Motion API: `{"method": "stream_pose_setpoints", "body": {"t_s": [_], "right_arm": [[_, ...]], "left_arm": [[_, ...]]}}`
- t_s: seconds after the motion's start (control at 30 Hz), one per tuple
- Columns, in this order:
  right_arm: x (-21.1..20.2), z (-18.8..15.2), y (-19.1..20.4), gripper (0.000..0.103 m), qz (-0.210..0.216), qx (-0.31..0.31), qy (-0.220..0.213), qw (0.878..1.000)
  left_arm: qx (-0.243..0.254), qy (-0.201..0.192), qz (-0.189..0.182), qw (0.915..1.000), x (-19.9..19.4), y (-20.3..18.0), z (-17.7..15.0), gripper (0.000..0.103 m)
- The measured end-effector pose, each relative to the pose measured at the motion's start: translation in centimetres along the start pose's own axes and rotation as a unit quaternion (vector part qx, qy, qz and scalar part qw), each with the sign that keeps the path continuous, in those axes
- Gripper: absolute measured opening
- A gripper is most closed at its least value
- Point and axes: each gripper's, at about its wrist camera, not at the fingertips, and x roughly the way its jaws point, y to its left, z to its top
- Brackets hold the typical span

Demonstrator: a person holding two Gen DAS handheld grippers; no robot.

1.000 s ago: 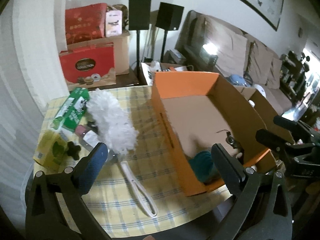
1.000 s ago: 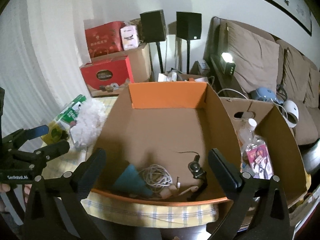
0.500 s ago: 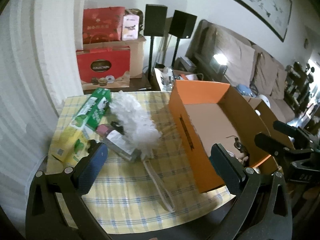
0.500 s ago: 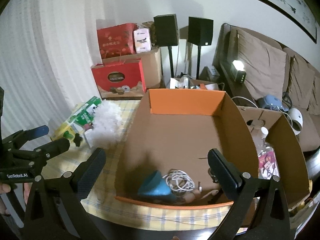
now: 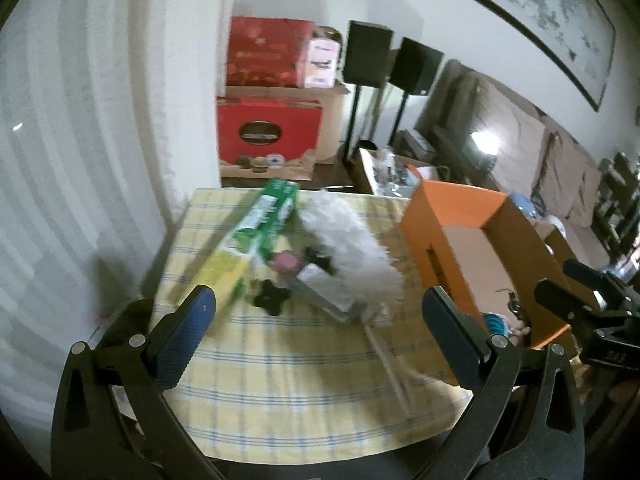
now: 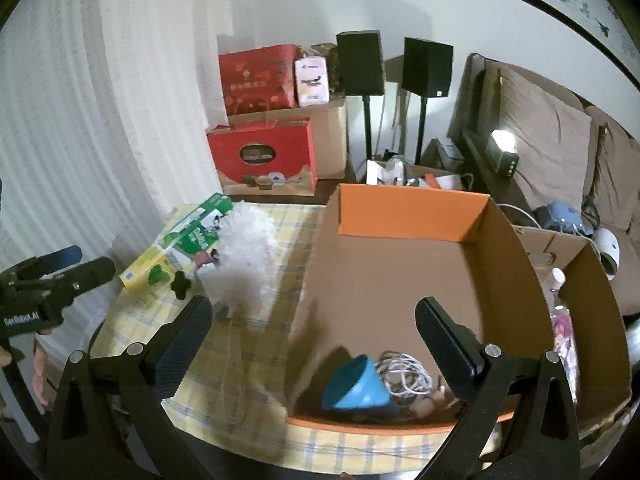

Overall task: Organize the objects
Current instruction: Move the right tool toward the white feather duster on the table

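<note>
My L tongs (image 5: 318,314) wide open, empty, over bench (image 5: 280,380) w/ white duster (image 5: 352,256), green box (image 5: 260,232), black knob (image 5: 272,300). R tongs (image 6: 314,324) wide open, empty, above orange box (image 6: 412,208) holding blue cup (image 6: 356,384), white cable (image 6: 408,376).

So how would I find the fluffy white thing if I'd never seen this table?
Look at the yellow checked tablecloth, to the left of the big orange box. The fluffy white duster lies between that box and a long green carton. It is the only soft, feathery thing there, with a thin white loop handle trailing toward the near table edge.
</note>
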Motion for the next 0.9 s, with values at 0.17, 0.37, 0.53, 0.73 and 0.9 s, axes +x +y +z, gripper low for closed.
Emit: {"method": "stream_pose_setpoints", "body": {"t_s": [0.17,0.37,0.53,0.73,0.9], "right_arm": [[1.1,0.0,1.1,0.103,0.014,-0.003,0.004,1.0],[2.6,0.0,2.9,0.103,0.032,-0.016,0.014,0.999],[3.8,0.2,4.2,0.103,0.049,-0.023,0.018,0.998],[5.6,1.1,5.6,0.103,0.062,-0.028,0.023,0.997],[7.9,1.9,6.3,0.087,0.066,-0.028,0.043,0.997]], "left_arm": [[-0.022,0.004,0.01,0.9997,0.2,2.6,-0.1,0.103],[-0.043,0.01,0.022,0.9988,0.9,5.2,-0.8,0.103],[-0.058,0.016,0.02,0.998,1.5,6.7,-1.2,0.103],[-0.062,0.029,0.007,0.9976,3.0,7.0,-2.1,0.103],[-0.056,0.041,-0.01,0.9975,4.2,6.0,-3.2,0.103]]}}
